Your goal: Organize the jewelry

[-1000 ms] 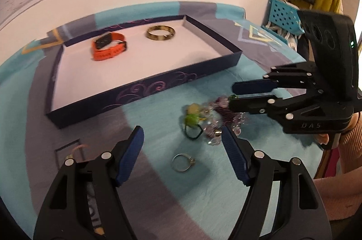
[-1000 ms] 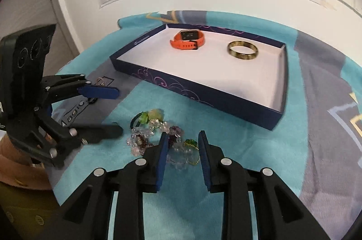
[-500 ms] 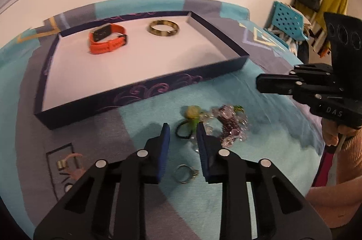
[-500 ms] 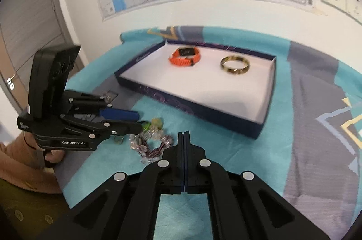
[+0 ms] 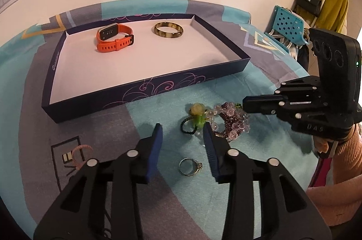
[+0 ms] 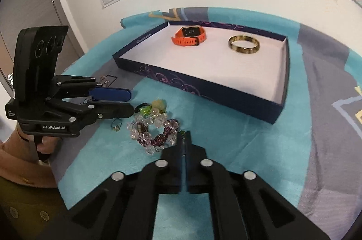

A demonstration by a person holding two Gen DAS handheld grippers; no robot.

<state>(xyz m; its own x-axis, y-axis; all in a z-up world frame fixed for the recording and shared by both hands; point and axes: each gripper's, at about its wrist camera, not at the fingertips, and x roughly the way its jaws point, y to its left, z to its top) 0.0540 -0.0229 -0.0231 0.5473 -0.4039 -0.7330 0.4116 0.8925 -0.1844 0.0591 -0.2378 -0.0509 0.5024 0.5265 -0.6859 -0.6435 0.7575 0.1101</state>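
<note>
A dark blue box (image 5: 147, 102) (image 6: 203, 90) holds an orange watch (image 5: 114, 38) (image 6: 189, 36) and a gold bangle (image 5: 168, 30) (image 6: 244, 45). In front of it lie a pile of bead bracelets (image 5: 228, 124) (image 6: 156, 133), a green flower hair tie (image 5: 196, 117) (image 6: 149, 107) and a ring (image 5: 190, 166) (image 6: 116, 124). My left gripper (image 5: 182, 133) (image 6: 131, 103) is opening, its pads astride the hair tie's edge without pressing it. My right gripper (image 6: 184, 138) (image 5: 244, 104) is shut, tips against the bead pile, with nothing visibly pinched.
A pink hair loop (image 5: 81, 152) lies on the cloth at the left. A blue chair (image 5: 287, 25) and a coat rack with a bag (image 5: 325, 2) stand beyond the table's right edge. A person's hand (image 5: 321, 142) holds the right gripper.
My left jaws closed almost fully, then spread partway again. My right jaws shut, drew off the bead pile, and now rest against it again.
</note>
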